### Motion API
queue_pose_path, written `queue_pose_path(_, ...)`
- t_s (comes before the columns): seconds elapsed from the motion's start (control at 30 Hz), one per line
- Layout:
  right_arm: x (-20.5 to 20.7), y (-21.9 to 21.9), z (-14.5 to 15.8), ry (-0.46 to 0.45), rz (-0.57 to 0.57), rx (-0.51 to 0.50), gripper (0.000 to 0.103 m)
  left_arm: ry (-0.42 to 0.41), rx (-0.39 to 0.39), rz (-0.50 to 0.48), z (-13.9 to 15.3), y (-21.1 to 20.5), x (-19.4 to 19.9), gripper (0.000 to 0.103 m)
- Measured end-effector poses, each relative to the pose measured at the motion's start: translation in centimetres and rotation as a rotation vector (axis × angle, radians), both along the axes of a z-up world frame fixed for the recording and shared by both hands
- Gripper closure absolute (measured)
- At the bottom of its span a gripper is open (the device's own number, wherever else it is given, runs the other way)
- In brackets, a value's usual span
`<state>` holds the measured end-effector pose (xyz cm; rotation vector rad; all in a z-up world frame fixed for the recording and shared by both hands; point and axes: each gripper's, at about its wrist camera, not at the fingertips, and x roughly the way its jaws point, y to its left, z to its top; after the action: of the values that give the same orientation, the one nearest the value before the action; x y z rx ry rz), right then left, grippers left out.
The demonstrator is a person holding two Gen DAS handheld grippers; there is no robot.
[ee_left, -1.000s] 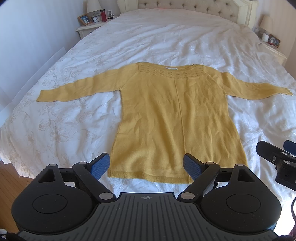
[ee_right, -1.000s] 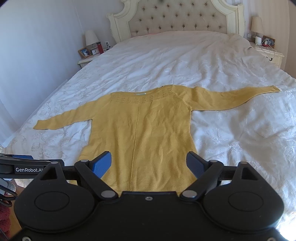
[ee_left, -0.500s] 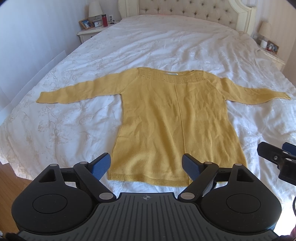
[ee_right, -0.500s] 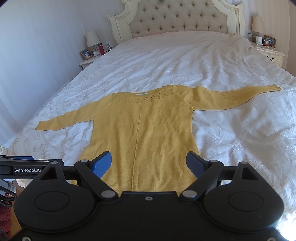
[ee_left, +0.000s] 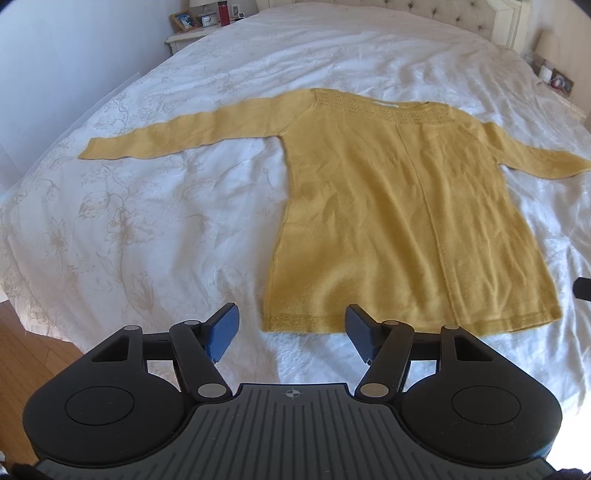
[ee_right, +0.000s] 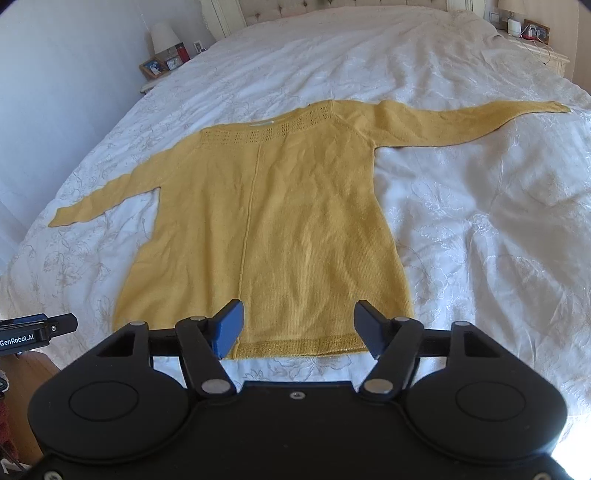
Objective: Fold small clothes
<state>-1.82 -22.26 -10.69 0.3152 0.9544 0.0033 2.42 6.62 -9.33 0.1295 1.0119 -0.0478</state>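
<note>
White bedding with a faint embroidered floral pattern covers a wide bed (ee_left: 155,206), and on it lies a mustard-yellow knitted sweater (ee_left: 399,221), spread flat with its front up. Its body is long and slightly flared toward the hem, with a raised seam running straight down the middle from the neckline. Rows of small openwork holes band the yoke below the wide neck. Both long sleeves stretch straight out to the sides, one reaching toward the bed's left edge, the other toward the right. A ribbed band finishes the hem, which lies nearest the cameras, close to the foot of the bed. Soft creases ripple across the knit. The left gripper (ee_left: 291,334) hovers just over the hem's left corner, its blue-padded jaws apart and closing, with the corner of the hem seen between them but not yet pinched. The right gripper (ee_right: 299,330) hangs over the hem's right half, its jaws likewise apart and closing, the hem band showing in the gap, not gripped. Beyond the sweater, a cream tufted headboard (ee_right: 332,3) stands at the far end. A bedside table (ee_left: 188,35) to the left carries a picture frame, a small clock and a red bottle.
</note>
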Motion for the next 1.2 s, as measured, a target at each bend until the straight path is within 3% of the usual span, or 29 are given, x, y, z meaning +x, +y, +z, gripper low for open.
queue_pose_path(0.13, 1.5, 0.0, -1.7, 0.047, 0.012, -0.042, 0.037, 0.040, 0.043, -0.028, -2.3, 1.2, 2.1, 0.045)
queue_pose_path(0.3, 4.1, -0.7, -4.0, 0.106, -0.021, -0.067, 0.038, 0.091, 0.036, -0.064, -5.3, 1.7, 5.2, 0.046)
queue_pose_path(0.57, 6.8, -2.3, -6.8, 0.174, -0.111, -0.066, 0.038, 0.191, -0.049, -0.056, -9.8, 2.2, 9.6, 0.048)
queue_pose_path(0.8, 7.1, -3.7, -8.7, 0.226, -0.173, -0.069, 0.038, 0.208, -0.144, -0.111, -10.0, 2.2, 10.5, 0.048)
queue_pose_path(0.87, 7.1, -4.0, -9.2, 0.241, -0.183, -0.068, 0.038, 0.218, -0.165, -0.123, -10.1, 2.2, 10.4, 0.059)
queue_pose_path(0.93, 7.2, -4.3, -9.6, 0.254, -0.188, -0.065, 0.038, 0.239, -0.173, -0.127, -10.3, 2.3, 10.7, 0.091)
queue_pose_path(1.0, 7.3, -4.5, -9.9, 0.264, -0.190, -0.066, 0.038, 0.248, -0.162, -0.105, -10.1, 2.7, 10.6, 0.099)
queue_pose_path(1.2, 7.7, -4.8, -10.7, 0.284, -0.186, -0.030, 0.038, 0.281, -0.180, -0.065, -10.0, 4.8, 10.1, 0.099)
